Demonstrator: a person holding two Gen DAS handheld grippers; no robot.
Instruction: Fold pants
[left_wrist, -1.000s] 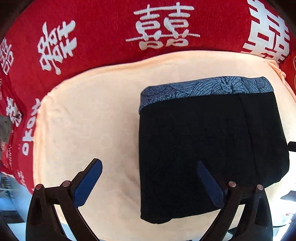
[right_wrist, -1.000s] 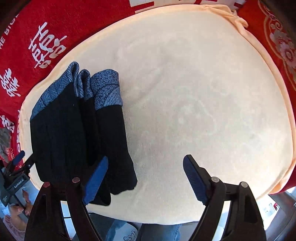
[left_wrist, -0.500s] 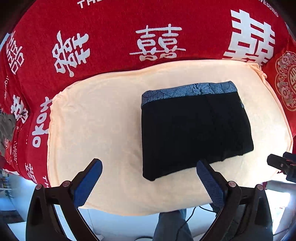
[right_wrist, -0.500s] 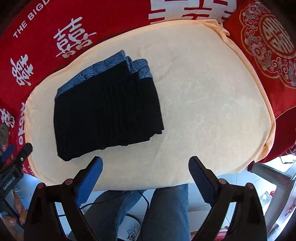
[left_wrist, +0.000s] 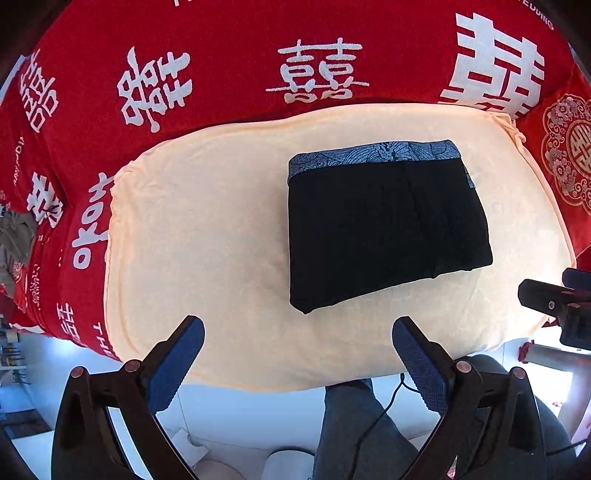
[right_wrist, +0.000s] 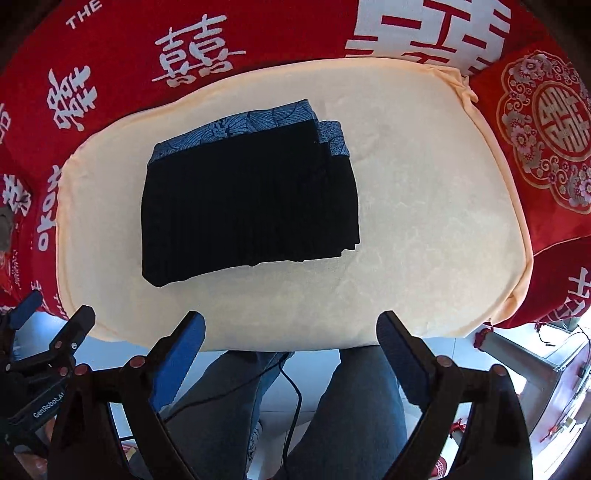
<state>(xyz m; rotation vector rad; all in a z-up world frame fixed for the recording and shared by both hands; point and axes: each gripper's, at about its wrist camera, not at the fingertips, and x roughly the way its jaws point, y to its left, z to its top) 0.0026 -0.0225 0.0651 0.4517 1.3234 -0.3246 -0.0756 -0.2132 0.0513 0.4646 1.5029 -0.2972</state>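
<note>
The left gripper (left_wrist: 297, 354) is gaping wide, gripping nothing. The right gripper (right_wrist: 290, 349) is likewise spread and empty. The folded pants (left_wrist: 384, 229) are lying on the cream pad (left_wrist: 207, 236), beyond both sets of fingers, nearer its far edge.

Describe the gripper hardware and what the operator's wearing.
Both the left gripper and the right gripper have glossy black linkage fingers with copper-coloured rivets and textured blue pads. The left unit's black body reads "GenRobot.AI" in white. A thin black cable hangs below. The person wears blue jeans.
</note>
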